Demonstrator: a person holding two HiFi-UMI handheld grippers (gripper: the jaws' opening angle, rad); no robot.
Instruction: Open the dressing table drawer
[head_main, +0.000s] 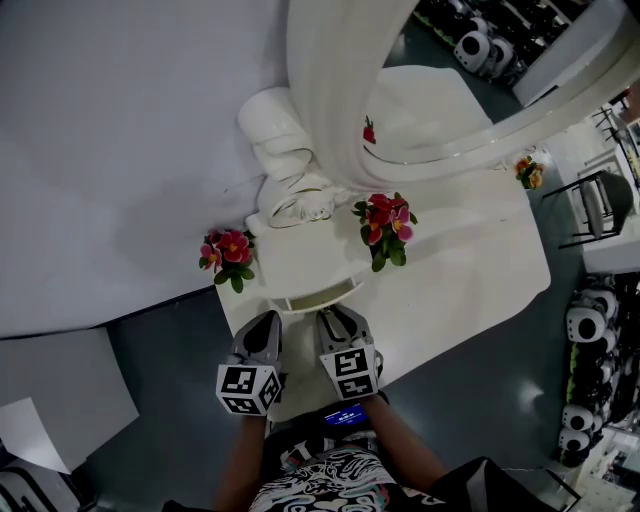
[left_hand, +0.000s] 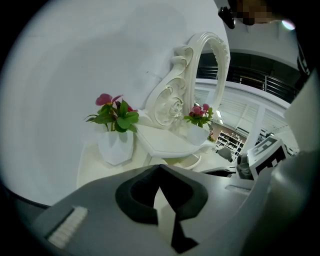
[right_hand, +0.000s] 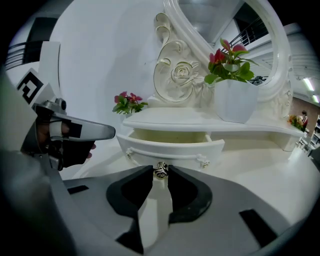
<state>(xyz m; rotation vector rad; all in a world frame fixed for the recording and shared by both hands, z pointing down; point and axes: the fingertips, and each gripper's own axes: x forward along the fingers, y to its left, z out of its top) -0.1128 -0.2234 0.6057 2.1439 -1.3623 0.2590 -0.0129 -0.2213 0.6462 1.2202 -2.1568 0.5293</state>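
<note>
The white dressing table (head_main: 470, 270) has a small curved drawer (head_main: 318, 295) under its raised shelf, and the drawer stands partly pulled out. In the right gripper view its cream inside shows above the drawer front (right_hand: 170, 149). My right gripper (right_hand: 160, 169) is shut on the drawer's small metal knob (right_hand: 160, 171), one pad on each side. In the head view this right gripper (head_main: 335, 318) sits at the drawer's front. Just left of it my left gripper (head_main: 262, 322) hangs over the table's front edge. The left gripper (left_hand: 159, 166) is shut, its tips touching with nothing between them.
Two white pots of pink flowers stand on the table, one at the left (head_main: 228, 255) and one on the shelf (head_main: 385, 225). An ornate oval mirror (head_main: 340, 110) rises behind the shelf. A white wall lies to the left, dark floor around, and shelving at the right.
</note>
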